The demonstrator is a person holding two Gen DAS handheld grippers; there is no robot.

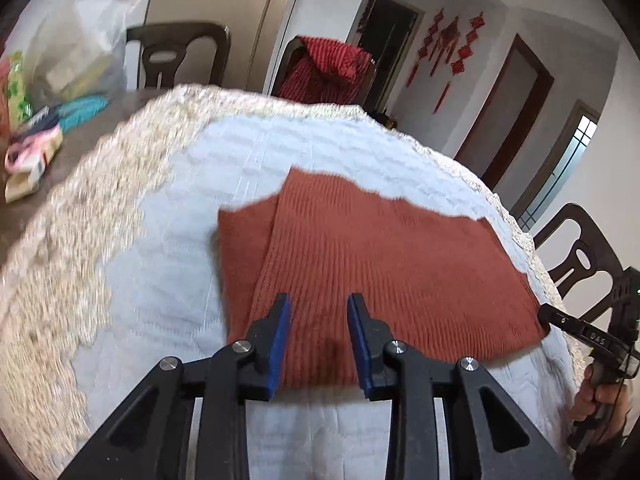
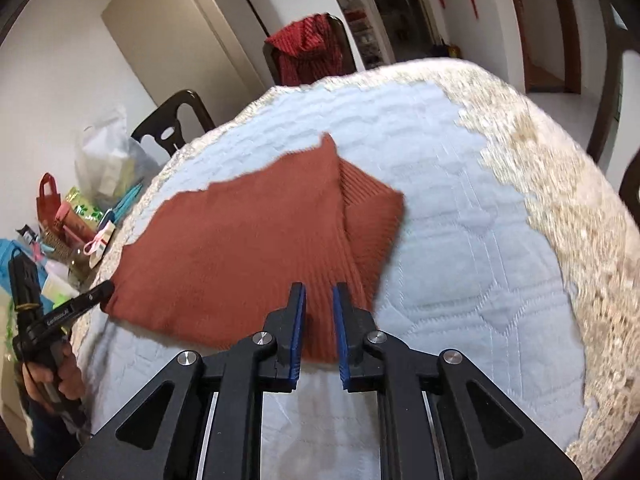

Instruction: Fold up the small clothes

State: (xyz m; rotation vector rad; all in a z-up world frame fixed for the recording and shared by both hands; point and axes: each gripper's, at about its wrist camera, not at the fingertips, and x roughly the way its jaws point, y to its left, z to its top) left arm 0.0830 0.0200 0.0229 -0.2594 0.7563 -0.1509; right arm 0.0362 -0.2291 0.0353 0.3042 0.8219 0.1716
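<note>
My counter (image 1: pixel 168 216) wears a pale quilted cover; the rust knit garment (image 1: pixel 360 264) lies flat under both tongs, long axis running from my left tongs (image 1: pixel 318 340) to my right tongs (image 2: pixel 319 326). Both spread, gripping nothing; a one-layer pinch could undo the fold

Under me the counter (image 1: pixel 92 128) is dark brown, covered mostly by a cream lace cloth (image 1: pixel 120 168). A pale blue quilted pad (image 1: pixel 168 280) lies on the lace, and on it a rust-red ribbed knit garment (image 1: pixel 380 264), folded flat. At the counter's far left sit a white plastic bag (image 1: pixel 80 40) and small packets (image 1: pixel 28 160).
</note>
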